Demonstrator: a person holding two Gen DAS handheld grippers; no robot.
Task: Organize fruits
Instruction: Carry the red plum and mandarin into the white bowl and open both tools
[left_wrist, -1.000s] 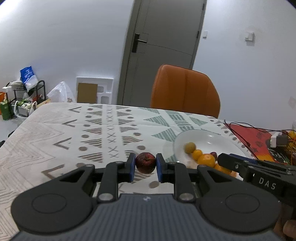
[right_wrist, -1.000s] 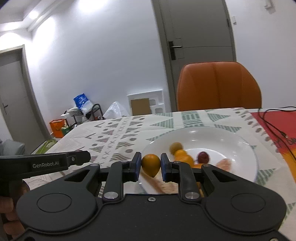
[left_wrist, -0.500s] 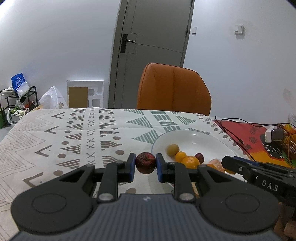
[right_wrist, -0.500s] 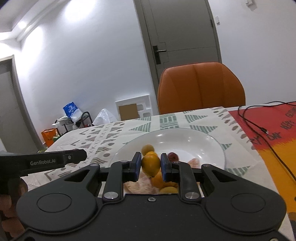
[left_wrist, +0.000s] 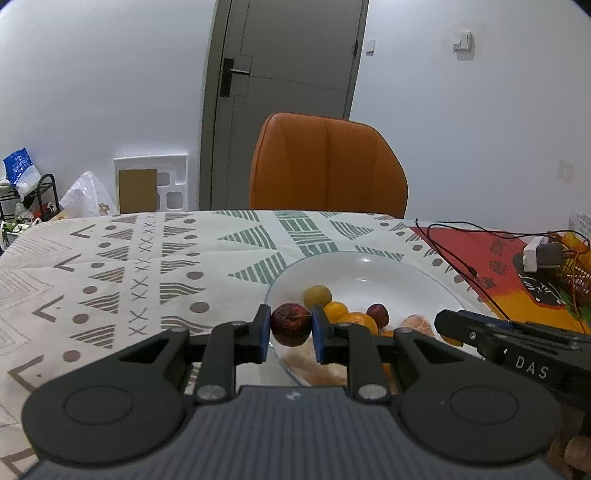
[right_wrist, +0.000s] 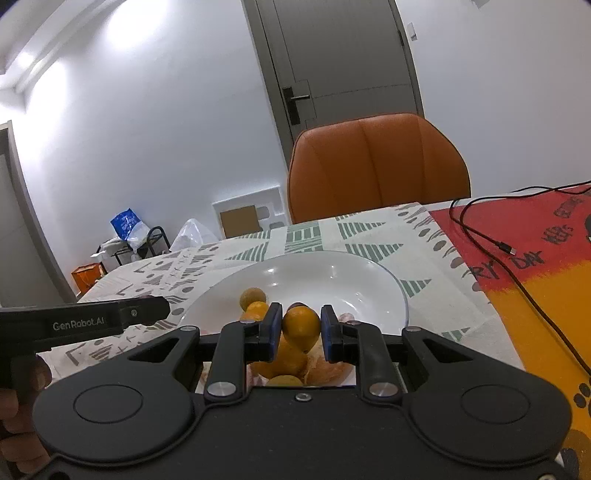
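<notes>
Your left tool (left_wrist: 290, 329) is clamped on a small dark-red round fruit (left_wrist: 291, 324) at the near rim of the white ceramic plate (left_wrist: 369, 273) on the patterned surface (left_wrist: 110, 266), while your right tool (right_wrist: 301, 328) grips a yellow-orange round fruit (right_wrist: 301, 326) over the fruit piled there.

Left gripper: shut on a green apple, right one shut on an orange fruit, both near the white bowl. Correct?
Not quite. The left wrist view shows the left gripper shut on a dark red fruit, not a green apple. The rest holds: the right gripper is shut on an orange fruit, both near the white bowl.
</notes>
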